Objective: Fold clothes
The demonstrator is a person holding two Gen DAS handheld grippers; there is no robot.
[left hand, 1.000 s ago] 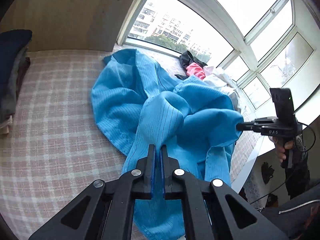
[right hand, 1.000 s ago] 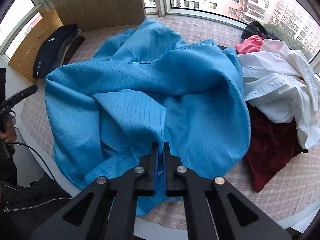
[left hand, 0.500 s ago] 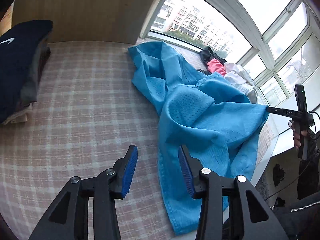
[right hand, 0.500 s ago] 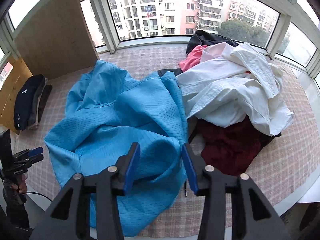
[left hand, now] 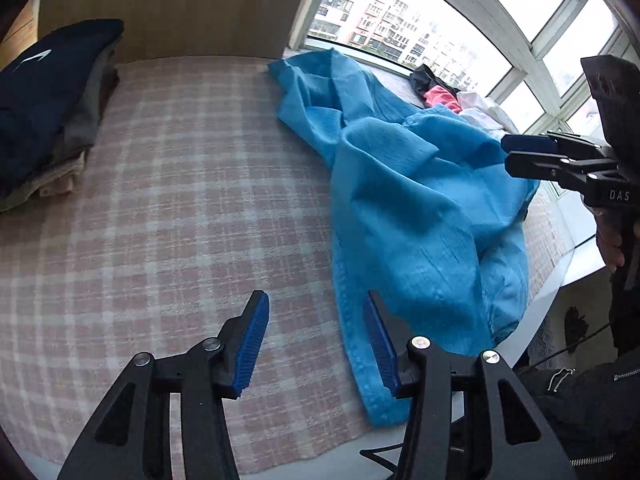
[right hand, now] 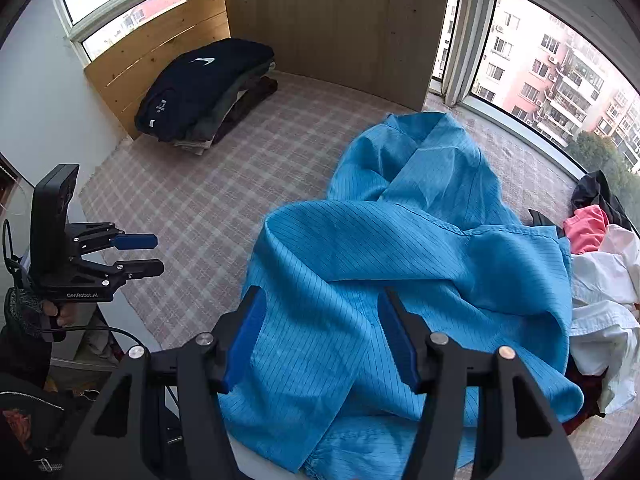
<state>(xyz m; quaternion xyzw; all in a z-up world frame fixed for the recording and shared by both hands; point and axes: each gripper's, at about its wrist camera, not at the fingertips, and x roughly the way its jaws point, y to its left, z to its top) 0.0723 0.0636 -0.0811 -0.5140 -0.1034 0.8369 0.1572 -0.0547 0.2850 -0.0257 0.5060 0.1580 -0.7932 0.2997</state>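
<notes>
Stack of folded clothes (right hand: 208, 92) far left; your left gripper (left hand: 316, 340) wide, empty; blue garment (right hand: 400, 272) crumpled mid-blanket (left hand: 180, 200) (hem over edge); your right gripper (right hand: 320, 336) wide. Likely spreading stage: pick corners, flatten.

Blue pinstriped garment (right hand: 400, 264), crumpled and unfolded, spread across the centre and lower right of the right wrist view on the checked cloth, one end hanging over the near edge; in the left wrist view (left hand: 416, 208), right of centre, stretching toward the window.
</notes>
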